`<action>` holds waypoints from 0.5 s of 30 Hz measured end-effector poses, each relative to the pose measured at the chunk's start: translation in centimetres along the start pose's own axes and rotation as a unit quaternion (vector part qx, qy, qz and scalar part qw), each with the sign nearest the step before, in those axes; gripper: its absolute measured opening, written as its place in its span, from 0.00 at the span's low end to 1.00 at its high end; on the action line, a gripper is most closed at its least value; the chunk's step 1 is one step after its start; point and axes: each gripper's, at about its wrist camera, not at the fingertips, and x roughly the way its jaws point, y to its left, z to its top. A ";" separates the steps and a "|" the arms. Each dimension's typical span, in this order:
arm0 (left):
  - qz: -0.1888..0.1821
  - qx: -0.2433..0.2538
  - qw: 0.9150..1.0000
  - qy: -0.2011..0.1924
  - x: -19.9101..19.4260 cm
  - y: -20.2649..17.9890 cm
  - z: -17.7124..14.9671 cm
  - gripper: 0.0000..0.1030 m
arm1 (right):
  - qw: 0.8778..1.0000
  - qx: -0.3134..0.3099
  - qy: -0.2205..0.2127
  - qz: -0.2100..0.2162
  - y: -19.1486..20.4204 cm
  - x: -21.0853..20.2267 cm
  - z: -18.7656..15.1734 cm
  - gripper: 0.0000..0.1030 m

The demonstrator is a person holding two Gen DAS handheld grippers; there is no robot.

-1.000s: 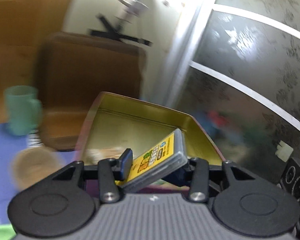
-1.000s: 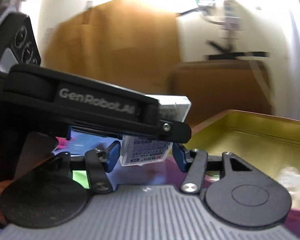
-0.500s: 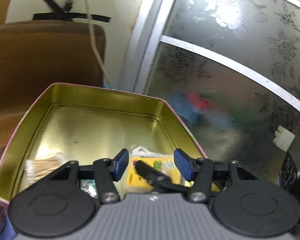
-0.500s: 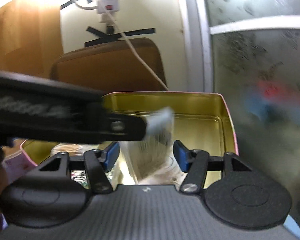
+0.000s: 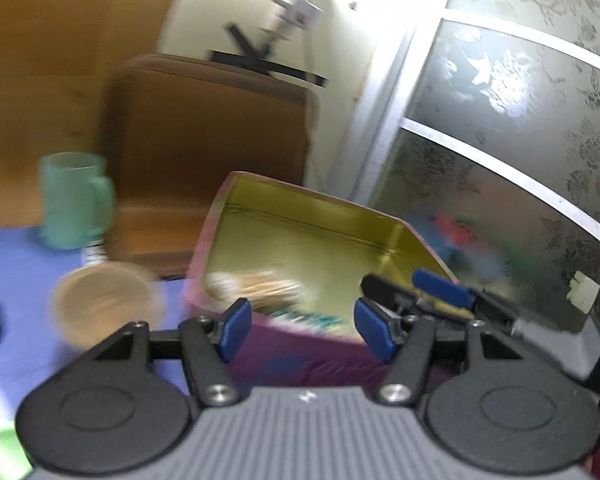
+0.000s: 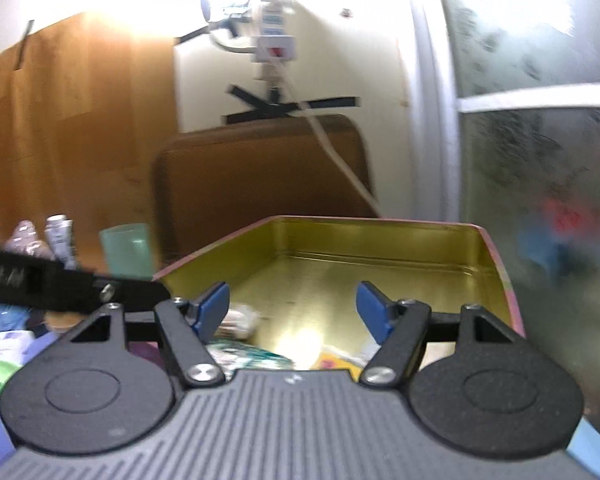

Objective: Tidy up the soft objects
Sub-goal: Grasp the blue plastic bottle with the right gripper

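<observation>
A gold-lined tin box (image 5: 300,216) with pink outer walls sits ahead of both grippers; it also shows in the right wrist view (image 6: 380,236). Inside lie soft packets: a yellow packet (image 6: 336,360), a green-white packet (image 6: 244,354) and a pale bundle (image 6: 240,318). My left gripper (image 5: 300,326) is open and empty, just outside the box's near wall. My right gripper (image 6: 292,312) is open and empty over the box's near end. The right gripper's fingers (image 5: 440,290) show at the box's right side in the left wrist view.
A green mug (image 5: 76,200) and a brown round lid (image 5: 104,304) stand on the blue table left of the box. A brown chair back (image 6: 260,184) is behind. A frosted glass door (image 5: 520,160) is at right. Tubes (image 6: 60,236) and packets lie far left.
Both grippers let their packets go into the box and have drawn back out of it, open and empty. The left gripper has swung left and back.
</observation>
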 end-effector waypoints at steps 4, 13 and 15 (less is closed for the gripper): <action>0.035 -0.034 0.999 -0.018 -4.3 4.5 -1.3 0.58 | 0.998 -0.019 0.012 0.064 3.5 0.7 0.4 0.60; 0.203 -0.154 0.964 -0.071 -14.3 16.7 -4.9 0.59 | 0.966 -0.077 0.084 0.231 13.5 4.2 0.9 0.51; 0.226 -0.171 0.956 -0.083 -16.1 18.6 -5.7 0.59 | 0.956 -0.085 0.103 0.260 16.3 5.6 0.9 0.51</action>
